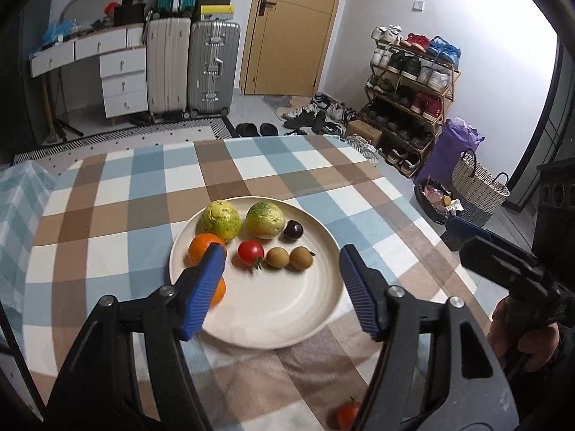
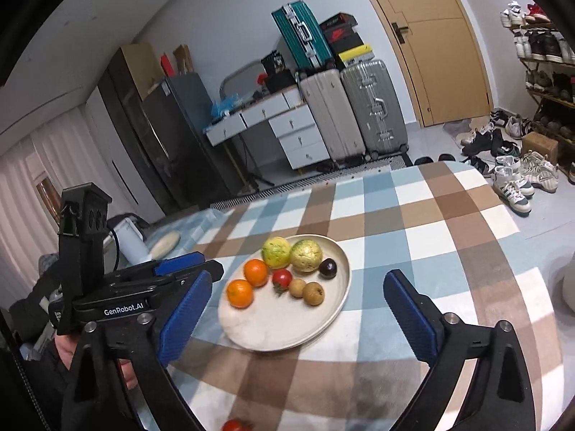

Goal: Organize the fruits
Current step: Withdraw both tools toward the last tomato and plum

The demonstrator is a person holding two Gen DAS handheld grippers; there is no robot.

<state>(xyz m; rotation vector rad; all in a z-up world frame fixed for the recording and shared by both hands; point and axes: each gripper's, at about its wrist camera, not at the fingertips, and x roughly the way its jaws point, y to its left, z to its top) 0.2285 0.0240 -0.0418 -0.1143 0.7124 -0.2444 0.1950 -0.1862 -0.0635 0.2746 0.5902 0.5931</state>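
While both tools are held above the checked tablecloth [image 1: 107, 194], nothing is gripped by either. Seen from the left wrist view, the left gripper [image 1: 280, 287] is held with its blue pads [image 1: 201, 294] apart and nothing between them but open air over the white plate [image 1: 287, 323]. Partly hidden behind the left pad are two oranges [image 1: 201, 246], lying at the plate's left rim. Just beyond them, at the far side of the plate, two yellow-green round fruits [image 1: 220, 218] are set side by side, with a dark plum [image 1: 293, 230] to their right. Between the pads, further along the line of sight, a red tomato [image 1: 250, 251] and two brown longans [image 1: 277, 258] are lined up near the plate's middle. A second tomato [image 1: 348, 415] is seen on the cloth off the plate, close under the gripper's right arm.

In the right wrist view, the right gripper [image 2: 298, 309] is spread wide, its jaws empty, with the plate and all its fruit lying ahead between them, nearer the left pad. The left gripper is seen at the left edge, held by a hand [image 2: 68, 350]. The stray tomato is seen at the bottom edge, below the plate.
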